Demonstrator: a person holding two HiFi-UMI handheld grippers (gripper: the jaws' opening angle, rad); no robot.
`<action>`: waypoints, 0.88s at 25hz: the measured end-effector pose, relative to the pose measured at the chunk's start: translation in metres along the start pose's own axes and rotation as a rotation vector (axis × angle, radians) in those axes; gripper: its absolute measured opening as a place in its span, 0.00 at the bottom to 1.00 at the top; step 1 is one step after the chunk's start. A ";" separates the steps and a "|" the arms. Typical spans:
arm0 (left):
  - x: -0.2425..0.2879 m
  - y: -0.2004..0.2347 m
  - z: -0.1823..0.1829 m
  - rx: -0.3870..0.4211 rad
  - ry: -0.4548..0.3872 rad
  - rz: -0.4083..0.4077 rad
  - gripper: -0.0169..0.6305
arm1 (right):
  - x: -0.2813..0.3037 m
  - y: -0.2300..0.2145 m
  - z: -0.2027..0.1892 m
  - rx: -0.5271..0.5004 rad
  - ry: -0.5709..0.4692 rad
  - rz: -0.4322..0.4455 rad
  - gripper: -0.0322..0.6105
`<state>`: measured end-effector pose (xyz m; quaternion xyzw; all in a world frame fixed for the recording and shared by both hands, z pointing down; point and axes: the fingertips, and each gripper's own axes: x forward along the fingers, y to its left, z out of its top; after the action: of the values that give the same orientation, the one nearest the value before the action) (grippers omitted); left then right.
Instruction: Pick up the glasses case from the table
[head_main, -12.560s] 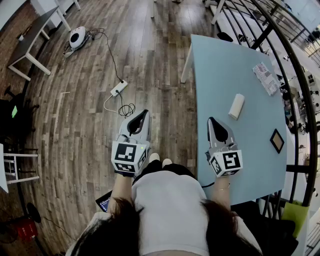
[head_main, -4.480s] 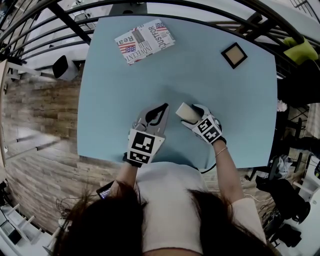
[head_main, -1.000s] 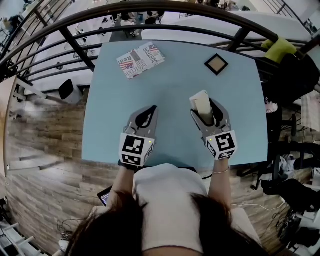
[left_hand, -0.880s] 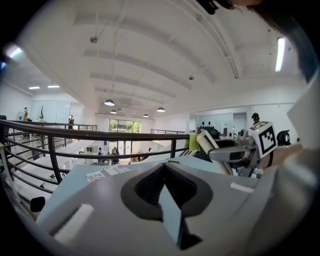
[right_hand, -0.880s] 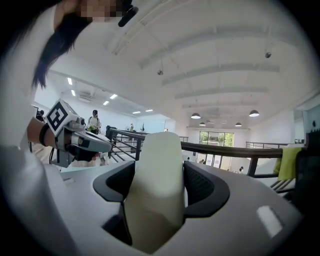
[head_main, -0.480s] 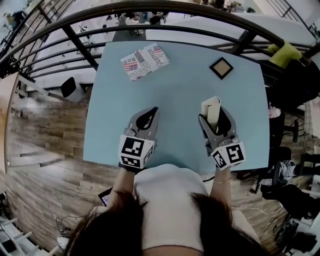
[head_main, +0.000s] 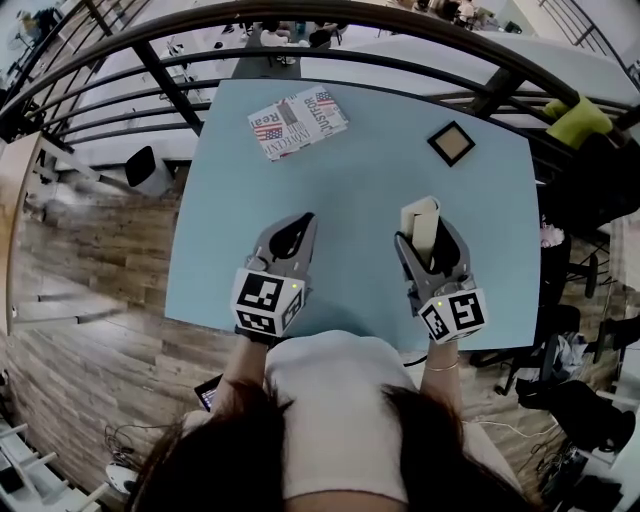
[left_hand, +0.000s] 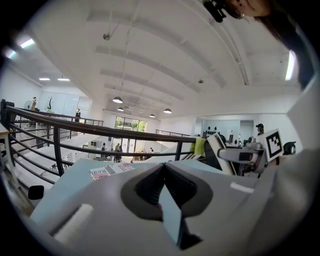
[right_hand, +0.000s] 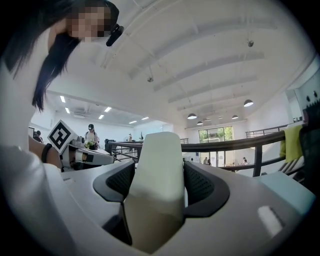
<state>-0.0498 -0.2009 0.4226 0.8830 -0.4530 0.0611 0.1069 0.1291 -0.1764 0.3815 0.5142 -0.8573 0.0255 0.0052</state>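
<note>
Cream-coloured and smooth, the glasses case (head_main: 419, 215) stands on end in the right gripper (head_main: 424, 240), whose jaws pinch its two long sides. It sits above the right half of the pale blue tabletop (head_main: 350, 170), nearer the near edge than the far one. The right gripper view looks out at ceiling and room with no table surface under the case, so I judge the pick-up done, with at most a little more lifting or steadying left. The left gripper (head_main: 296, 222) hovers over the left half of the tabletop with its jaws pressed together at the tips and nothing between them. A folded newspaper (head_main: 298, 123) lies near the far left corner and a small framed square (head_main: 451, 143) near the far right one, both well apart from the case. The case's lower end is buried between the jaws, the person's head and shoulders cover the near edge, and the gap between case and tabletop cannot be seen directly.
</note>
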 end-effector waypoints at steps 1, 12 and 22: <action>0.001 0.001 0.000 -0.001 0.001 0.002 0.12 | 0.001 -0.001 0.000 0.001 0.000 -0.001 0.53; 0.007 -0.002 -0.001 0.004 0.004 0.008 0.12 | -0.006 -0.016 -0.003 0.025 -0.011 -0.040 0.53; 0.006 0.001 -0.001 0.005 0.001 0.016 0.12 | -0.007 -0.015 -0.003 0.027 -0.017 -0.034 0.53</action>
<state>-0.0468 -0.2059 0.4246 0.8796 -0.4598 0.0636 0.1043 0.1454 -0.1774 0.3846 0.5287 -0.8481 0.0327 -0.0088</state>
